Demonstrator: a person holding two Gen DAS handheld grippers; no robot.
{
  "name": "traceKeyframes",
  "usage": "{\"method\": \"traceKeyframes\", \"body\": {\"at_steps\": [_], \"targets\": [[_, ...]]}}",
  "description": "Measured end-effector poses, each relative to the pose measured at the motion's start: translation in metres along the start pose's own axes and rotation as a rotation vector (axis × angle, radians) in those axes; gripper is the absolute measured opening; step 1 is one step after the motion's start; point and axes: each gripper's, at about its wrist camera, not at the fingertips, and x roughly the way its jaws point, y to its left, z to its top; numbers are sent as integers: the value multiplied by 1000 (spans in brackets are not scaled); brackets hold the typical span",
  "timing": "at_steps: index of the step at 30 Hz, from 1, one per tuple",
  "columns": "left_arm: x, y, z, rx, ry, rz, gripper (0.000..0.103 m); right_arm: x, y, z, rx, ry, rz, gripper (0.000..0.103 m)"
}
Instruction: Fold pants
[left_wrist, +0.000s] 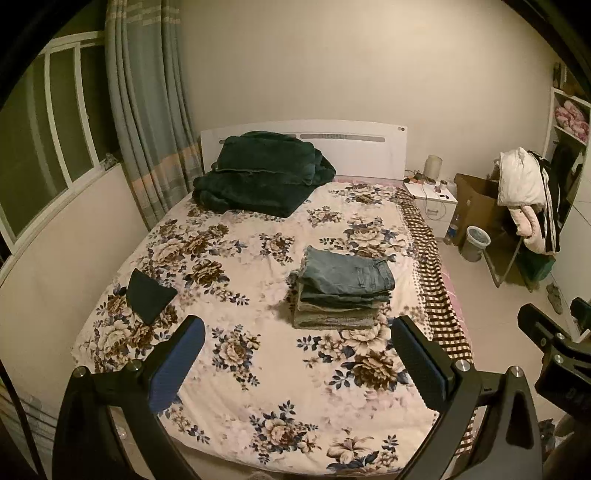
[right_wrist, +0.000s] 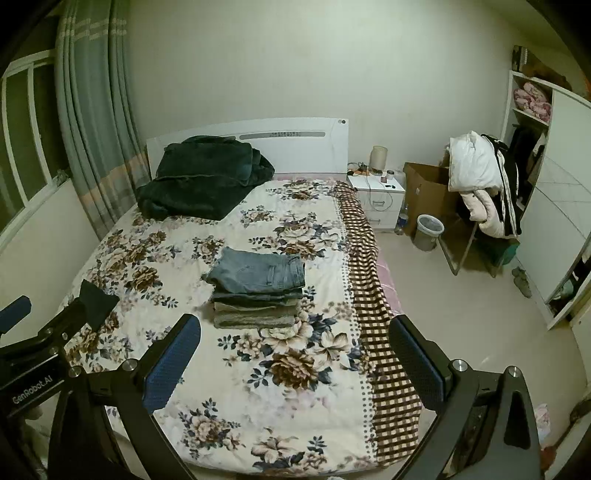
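we hold the left gripper (left_wrist: 297, 354) above the near end of the bed (left_wrist: 258, 406), its fingers spread wide with nothing between them, the blue pad (left_wrist: 177, 365) on one side and the dark pad (left_wrist: 421, 362) on the other. the right gripper (right_wrist: 295, 354) hangs the same way, spread and empty, nearer the bed's right edge; each tool shows at the margin of the other's view.

under us lies a floral bedcover (right_wrist: 258, 369), with a brown checked blanket (right_wrist: 384, 350) running down the right edge. past the fingers, toward the middle of the bed, sits a stack of folded pants (left_wrist: 341, 291), blue jeans on top, grey ones beneath. a small dark folded cloth (left_wrist: 149, 295) lies near the left edge. farther off, a dark green blanket (left_wrist: 258, 173) is heaped at the head end against the white headboard (left_wrist: 369, 147).

beyond the right side stand a white nightstand (right_wrist: 376, 199), an open cardboard box (right_wrist: 430, 192) whose contents we cannot see, and a grey waste bin (right_wrist: 428, 232). a curtain (left_wrist: 147, 110) hangs left.
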Motion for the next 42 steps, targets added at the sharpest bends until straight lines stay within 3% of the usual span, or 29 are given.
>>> {"method": "traceKeyframes", "body": {"at_steps": [42], "targets": [[9,-3,11,14,2,-12,103,8,-1,2,-5,8,10,103]]}}
